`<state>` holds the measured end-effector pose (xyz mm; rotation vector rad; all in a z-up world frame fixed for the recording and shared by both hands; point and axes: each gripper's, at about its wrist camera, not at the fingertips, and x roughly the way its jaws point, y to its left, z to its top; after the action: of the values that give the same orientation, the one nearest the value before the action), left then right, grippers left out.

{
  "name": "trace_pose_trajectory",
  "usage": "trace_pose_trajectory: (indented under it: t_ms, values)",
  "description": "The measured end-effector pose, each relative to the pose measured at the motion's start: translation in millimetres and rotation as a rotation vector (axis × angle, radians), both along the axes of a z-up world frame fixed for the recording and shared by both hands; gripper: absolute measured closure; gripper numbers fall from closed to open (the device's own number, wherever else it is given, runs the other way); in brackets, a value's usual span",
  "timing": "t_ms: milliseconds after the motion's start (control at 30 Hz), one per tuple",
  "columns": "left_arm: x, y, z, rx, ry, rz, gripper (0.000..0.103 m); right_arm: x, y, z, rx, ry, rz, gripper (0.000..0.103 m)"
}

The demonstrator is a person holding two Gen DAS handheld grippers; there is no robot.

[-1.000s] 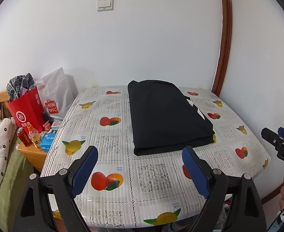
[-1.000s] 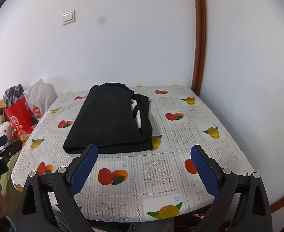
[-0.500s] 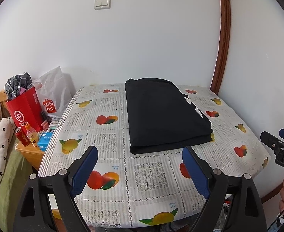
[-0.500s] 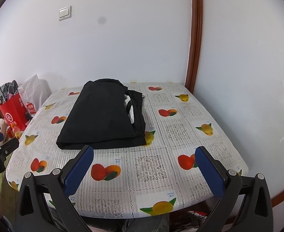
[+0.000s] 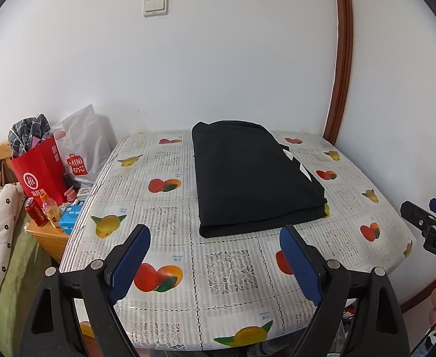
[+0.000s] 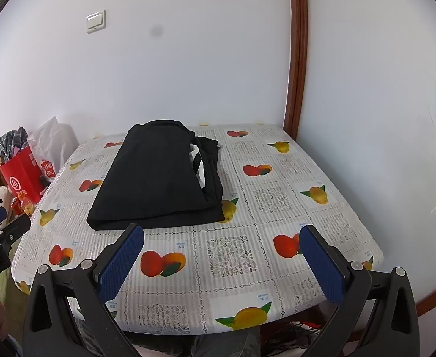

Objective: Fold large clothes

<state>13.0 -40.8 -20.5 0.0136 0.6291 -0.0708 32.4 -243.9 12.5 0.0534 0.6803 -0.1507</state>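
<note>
A black garment (image 5: 252,175) lies folded into a long rectangle on the fruit-print tablecloth (image 5: 229,264), toward the far wall. White markings show at its right edge. It also shows in the right wrist view (image 6: 158,178). My left gripper (image 5: 215,255) is open and empty, above the table's near edge, short of the garment. My right gripper (image 6: 222,255) is open and empty, also back near the front edge. The right gripper shows at the right edge of the left wrist view (image 5: 426,220).
A red paper bag (image 5: 38,172) and a white plastic bag (image 5: 81,148) stand left of the table. A wooden nightstand (image 5: 47,235) holds a can, a bottle and a blue box. Walls close the far and right sides. A bed lies at the far left.
Both grippers have pulled back and up from the table, so the garment looks farther away. Both stay open. The garment has not moved.
</note>
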Motion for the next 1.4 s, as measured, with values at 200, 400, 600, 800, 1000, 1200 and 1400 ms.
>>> trace_pose_trajectory:
  t_ms: [200,400,600,800,1000,1200,1400]
  values:
    - [0,-1,1,0.000,0.003,-0.002,0.015,0,-1,0,0.002,-0.002,0.000,0.000]
    - [0,0,1,-0.002,0.004,0.001,0.015,1,-1,-1,0.001,0.003,-0.002,0.000]
    - [0,2,1,-0.012,0.006,0.002,0.015,0,-1,0,0.005,-0.001,-0.003,0.000]
    - [2,3,-1,-0.015,0.009,0.001,0.015,2,0,0,0.004,-0.005,-0.001,0.000]
    - [2,4,-2,-0.015,0.011,-0.002,0.015,3,0,-2,0.007,0.001,-0.002,0.000]
    - [3,6,-2,-0.012,0.008,0.007,0.015,7,2,-4,0.007,0.005,0.003,0.000]
    - [10,9,1,-0.012,0.008,0.011,0.015,10,5,-3,0.006,0.006,0.003,0.000]
